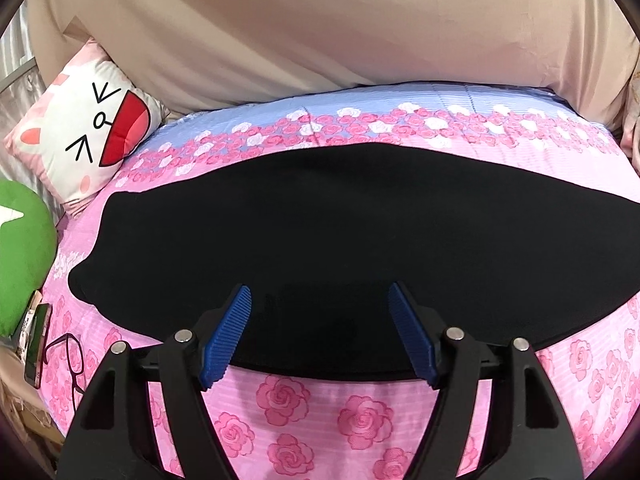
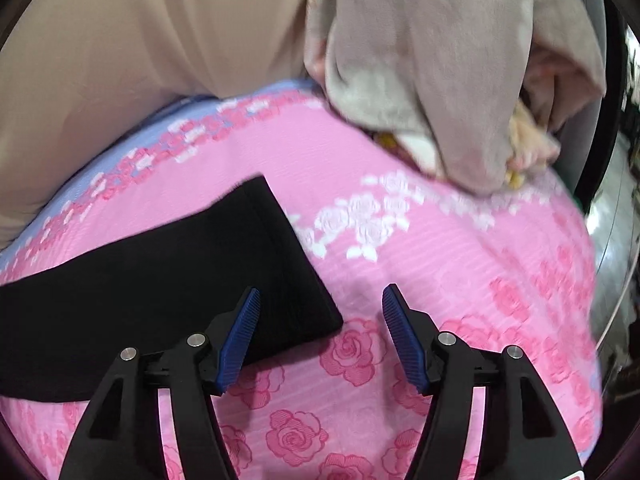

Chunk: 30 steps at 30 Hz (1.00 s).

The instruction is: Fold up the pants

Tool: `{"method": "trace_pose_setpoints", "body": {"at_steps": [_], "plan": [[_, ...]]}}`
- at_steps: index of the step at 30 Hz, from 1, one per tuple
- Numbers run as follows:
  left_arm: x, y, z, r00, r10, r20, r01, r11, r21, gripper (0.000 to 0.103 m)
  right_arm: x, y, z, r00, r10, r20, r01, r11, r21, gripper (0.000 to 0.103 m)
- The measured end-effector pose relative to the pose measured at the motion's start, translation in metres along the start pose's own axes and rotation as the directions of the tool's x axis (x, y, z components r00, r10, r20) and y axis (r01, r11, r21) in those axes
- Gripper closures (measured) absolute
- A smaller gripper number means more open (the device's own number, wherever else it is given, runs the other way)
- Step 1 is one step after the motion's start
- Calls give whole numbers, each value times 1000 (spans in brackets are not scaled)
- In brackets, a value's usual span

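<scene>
On a bed with a pink rose-print sheet (image 1: 360,412), the black pants (image 1: 312,232) lie flat and lengthwise, so the left gripper (image 1: 320,332) and right gripper (image 2: 320,334) hover apart, both open and empty, seemingly ready for a fold.

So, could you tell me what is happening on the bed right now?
A person with two handheld grippers is folding black pants that lie flat on a pink rose bedspread. The left gripper hovers over the pants, the right gripper over their end; both have open jaws holding nothing.
</scene>
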<state>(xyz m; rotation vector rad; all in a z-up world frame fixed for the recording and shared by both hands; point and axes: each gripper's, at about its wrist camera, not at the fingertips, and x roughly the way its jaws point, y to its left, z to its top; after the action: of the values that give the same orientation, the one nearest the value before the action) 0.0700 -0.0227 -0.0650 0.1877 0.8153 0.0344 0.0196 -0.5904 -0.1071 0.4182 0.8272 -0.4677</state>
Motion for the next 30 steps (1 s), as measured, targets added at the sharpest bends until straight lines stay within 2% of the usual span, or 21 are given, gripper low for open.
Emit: {"method": "trace_pose_setpoints", "body": {"at_steps": [2,5,6,7,8,9,13,16,19,22,26,30], "plan": [[2,5,-2,1000,5,-5,-5,1000,-9,34,8,-4,0,998,63,-31,-62,997,50,39],[3,12,-3,1000,12,-6,-13,1000,-26,34,11,-3,0,995,99,-32,-96,993,70,39],[3,13,-3,1000,14,-7,-15,1000,-28,34,12,-1,1,994,106,-33,-104,992,70,45],[3,15,-3,1000,17,-6,-17,999,-29,33,13,0,1,993,109,-34,-107,992,70,65],[3,17,-4,1000,19,-5,-19,999,-30,33,15,1,1,992,119,-41,-116,991,74,75],[3,19,-4,1000,22,-3,-22,999,-31,33,15,1,1,989,145,-41,-141,986,87,79],[3,27,-6,999,35,0,-35,999,-39,33,8,12,0,986,167,-23,-164,981,100,85],[3,36,-8,999,38,2,-38,998,-47,33,-19,42,2,975,220,34,-222,973,66,86],[5,48,-10,999,36,4,-35,997,-69,33,-51,103,3,961,268,71,-264,962,-68,86],[5,61,-11,999,34,10,-33,995,-90,33,-75,183,-7,943,326,69,-302,924,-234,86],[2,80,-12,998,51,35,-47,994,-101,33,-85,302,-42,910,415,-2,-378,826,-418,86],[-1,101,-13,996,69,56,-63,992,-106,33,-74,389,-90,880,462,-114,-450,732,-511,86]]}}
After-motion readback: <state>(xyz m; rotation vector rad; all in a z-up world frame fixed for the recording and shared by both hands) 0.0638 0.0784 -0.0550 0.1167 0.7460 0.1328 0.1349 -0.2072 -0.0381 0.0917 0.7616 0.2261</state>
